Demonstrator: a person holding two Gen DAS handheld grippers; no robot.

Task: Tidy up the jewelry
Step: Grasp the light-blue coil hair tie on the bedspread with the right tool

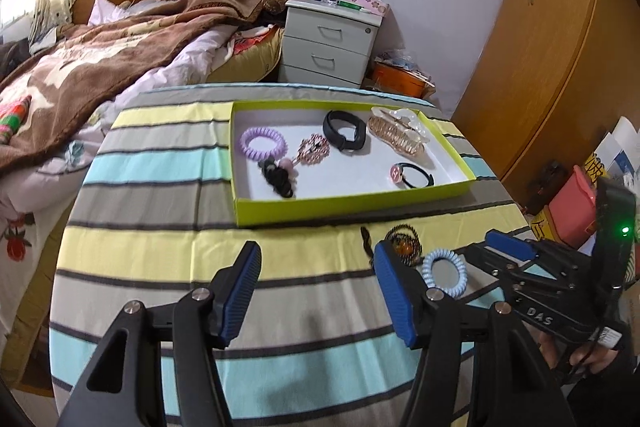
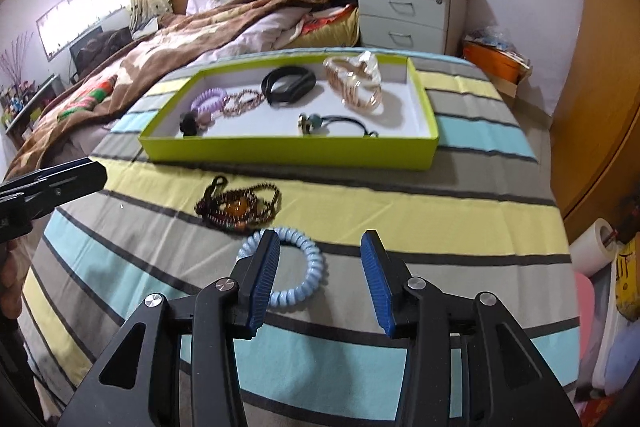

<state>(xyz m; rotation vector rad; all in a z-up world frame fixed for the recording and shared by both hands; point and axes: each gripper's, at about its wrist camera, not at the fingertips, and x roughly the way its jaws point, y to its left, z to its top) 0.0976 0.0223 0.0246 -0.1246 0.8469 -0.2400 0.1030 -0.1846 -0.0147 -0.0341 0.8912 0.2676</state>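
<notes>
Coil tie (image 2: 282,265) near the table's (image 2: 460,211) front edge: my right gripper (image 2: 320,277) gapes empty astride it, for boxing (image 2: 288,153).

Hair tie (image 2: 285,265) and beads (image 2: 239,206) before tray (image 2: 288,150)

**Striped table, 3 things on it**

Table (image 2: 460,187) w/ a striped cloth: yellow, grey, blue. A green box (image 2: 288,153) sits at the far side. Nearer, a dark bead necklace (image 2: 240,207) lies just beside a light blue curly hair tie (image 2: 308,267).
</notes>
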